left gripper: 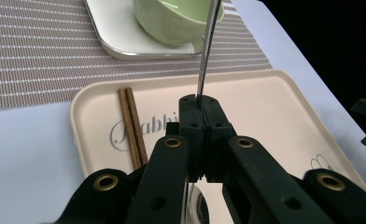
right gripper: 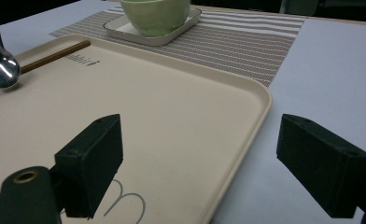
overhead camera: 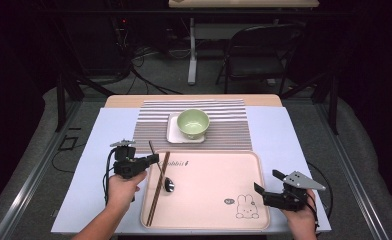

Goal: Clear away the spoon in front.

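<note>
Table (overhead camera: pixel 279 135): carries a white sheet, with a striped mat (overhead camera: pixel 224 131) at the far middle.
Tray (overhead camera: pixel 209 200): beige, at the near edge of the table, just in front of the mat; rabbit print at its near right corner.
Plate (overhead camera: pixel 174 136): white, square, on the mat's middle, just beyond the tray's far edge.
Bowl (overhead camera: pixel 193 123): green, upright, standing on the plate.
Left gripper (overhead camera: pixel 153 159): over the tray's far left corner, pointing right; jaws together, clamped on the spoon's handle, as the left gripper view shows.
Right gripper (overhead camera: pixel 266 182): over the table's near right corner, at the tray's right edge; jaws apart, nothing between them. In the right gripper view the tray's rim runs between the two pads.
Chopsticks (overhead camera: pixel 158 188): brown pair, lying side by side along the tray's left edge, from its far left corner toward the near edge.
Spoon (overhead camera: pixel 168 184): metal, held by the handle in the left gripper; the bowl end hangs low over the tray's left part, just right of the chopsticks. Contact with the tray cannot be told.
</note>
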`<action>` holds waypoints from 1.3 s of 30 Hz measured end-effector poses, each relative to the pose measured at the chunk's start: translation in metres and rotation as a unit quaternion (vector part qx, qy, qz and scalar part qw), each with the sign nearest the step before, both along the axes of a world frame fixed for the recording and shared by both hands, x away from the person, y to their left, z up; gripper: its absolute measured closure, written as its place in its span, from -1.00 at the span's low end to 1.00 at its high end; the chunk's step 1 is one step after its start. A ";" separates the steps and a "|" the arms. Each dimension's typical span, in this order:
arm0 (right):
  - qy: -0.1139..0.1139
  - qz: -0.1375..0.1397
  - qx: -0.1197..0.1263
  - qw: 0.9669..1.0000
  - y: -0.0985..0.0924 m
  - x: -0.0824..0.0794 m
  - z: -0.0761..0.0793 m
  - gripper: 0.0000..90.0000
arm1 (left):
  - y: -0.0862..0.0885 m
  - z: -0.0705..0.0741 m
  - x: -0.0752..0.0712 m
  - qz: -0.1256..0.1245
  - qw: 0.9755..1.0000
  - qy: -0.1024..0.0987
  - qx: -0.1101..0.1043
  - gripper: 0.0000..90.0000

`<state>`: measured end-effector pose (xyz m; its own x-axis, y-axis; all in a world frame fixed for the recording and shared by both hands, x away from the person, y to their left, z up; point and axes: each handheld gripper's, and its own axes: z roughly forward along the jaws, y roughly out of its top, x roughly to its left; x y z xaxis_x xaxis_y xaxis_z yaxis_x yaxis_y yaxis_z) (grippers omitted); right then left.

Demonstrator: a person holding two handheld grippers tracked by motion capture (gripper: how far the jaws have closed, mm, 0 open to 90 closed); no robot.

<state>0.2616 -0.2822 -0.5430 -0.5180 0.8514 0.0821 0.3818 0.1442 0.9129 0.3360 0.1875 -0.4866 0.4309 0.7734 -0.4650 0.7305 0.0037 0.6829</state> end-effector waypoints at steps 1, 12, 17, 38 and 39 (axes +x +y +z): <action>0.000 0.000 0.000 1.000 0.000 0.000 0.000 -0.69 | 0.001 -0.001 -0.002 -0.002 1.000 0.002 0.002 0.99; -0.001 0.000 0.001 1.000 0.000 0.000 0.000 -0.69 | 0.004 -0.002 -0.019 -0.023 1.000 0.016 0.008 0.99; 0.000 0.000 0.001 1.000 0.000 0.000 0.000 -0.69 | 0.005 -0.001 -0.023 -0.031 0.999 0.022 0.014 0.98; 0.001 0.000 0.000 1.000 0.000 0.000 0.000 -0.69 | -0.011 -0.013 -0.003 -0.035 0.998 0.035 0.035 0.97; 0.001 0.000 0.000 1.000 0.000 0.000 0.000 -0.69 | -0.013 -0.014 -0.001 -0.034 0.998 0.036 0.035 0.97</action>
